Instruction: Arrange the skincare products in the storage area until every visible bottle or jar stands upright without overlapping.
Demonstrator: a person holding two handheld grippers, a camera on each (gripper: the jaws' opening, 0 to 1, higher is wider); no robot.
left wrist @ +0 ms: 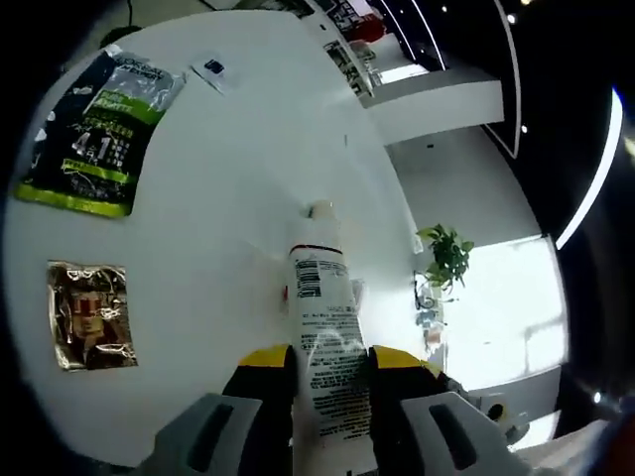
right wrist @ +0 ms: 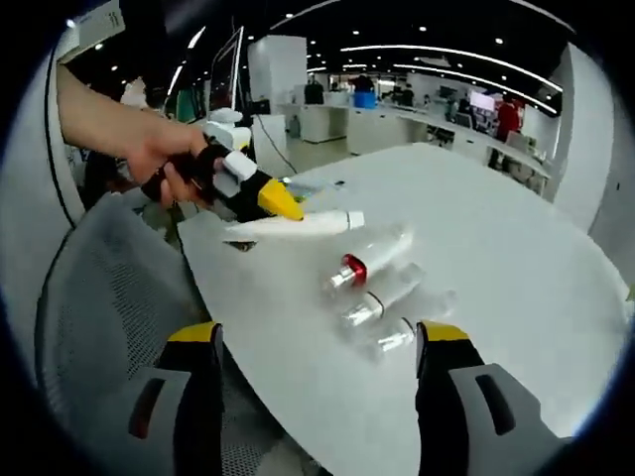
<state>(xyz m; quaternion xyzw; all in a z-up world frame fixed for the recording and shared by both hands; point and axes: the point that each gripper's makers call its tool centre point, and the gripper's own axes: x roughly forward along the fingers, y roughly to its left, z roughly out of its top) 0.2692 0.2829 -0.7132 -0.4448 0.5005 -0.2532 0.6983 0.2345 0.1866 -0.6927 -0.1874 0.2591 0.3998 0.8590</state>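
**Tube held, bottles still lying flat**

In the left gripper view, our left tongs (left wrist: 332,382) pinch a white tube (left wrist: 325,317), its cap pointing away from the jaws over the white table (left wrist: 218,198). A loose grip could let it slip.

In the right gripper view, our right tongs (right wrist: 317,372) hang spread, just short of three clear bottles (right wrist: 382,288) lying side by side; a nudge may roll them.

Left gripper (left wrist: 332,372) fingers (left wrist: 266,369) clamp a tube (left wrist: 322,297); right gripper (right wrist: 319,342) fingers (right wrist: 195,342) spread wide
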